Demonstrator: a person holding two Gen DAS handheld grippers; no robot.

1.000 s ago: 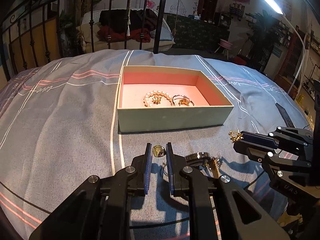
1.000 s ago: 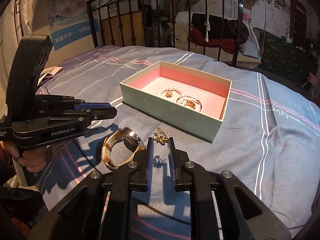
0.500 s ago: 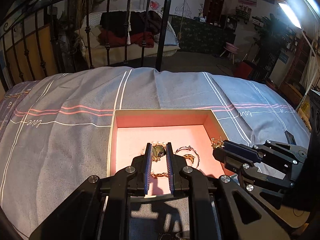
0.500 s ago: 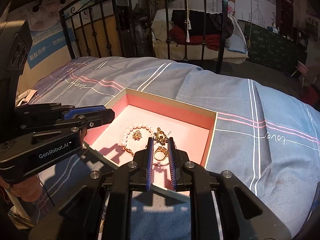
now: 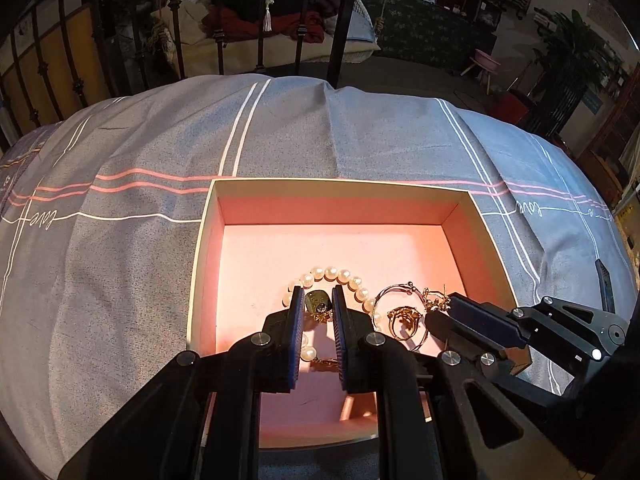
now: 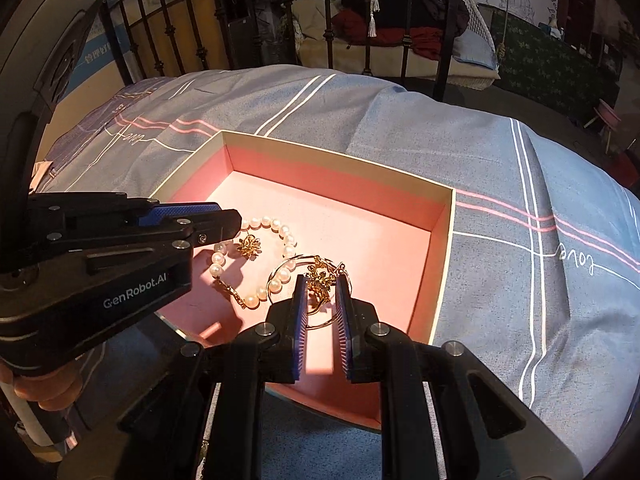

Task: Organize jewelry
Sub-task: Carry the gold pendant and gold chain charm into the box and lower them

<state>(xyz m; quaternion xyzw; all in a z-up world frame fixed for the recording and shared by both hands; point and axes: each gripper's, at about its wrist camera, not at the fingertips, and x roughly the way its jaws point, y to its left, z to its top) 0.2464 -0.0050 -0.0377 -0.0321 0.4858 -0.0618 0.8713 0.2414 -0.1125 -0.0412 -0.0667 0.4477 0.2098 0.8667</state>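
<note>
Over the pink-lined cardboard box already holding a pearl bracelet, the left claw is gripping a dark-stoned ring and the right claw is pinching a gold earring, both unreleased.

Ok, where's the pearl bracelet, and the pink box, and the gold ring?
pearl bracelet (image 5: 331, 273), left wrist view, on a pearl at the top of its loop.
pink box (image 5: 340, 210), left wrist view, on its far inside wall.
gold ring (image 5: 405, 319), left wrist view, on its ornate top, inside the box.

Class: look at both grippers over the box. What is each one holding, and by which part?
Left gripper: a dark-stoned ring, pinched at its sides. Right gripper: a gold earring, by its ornament.
</note>
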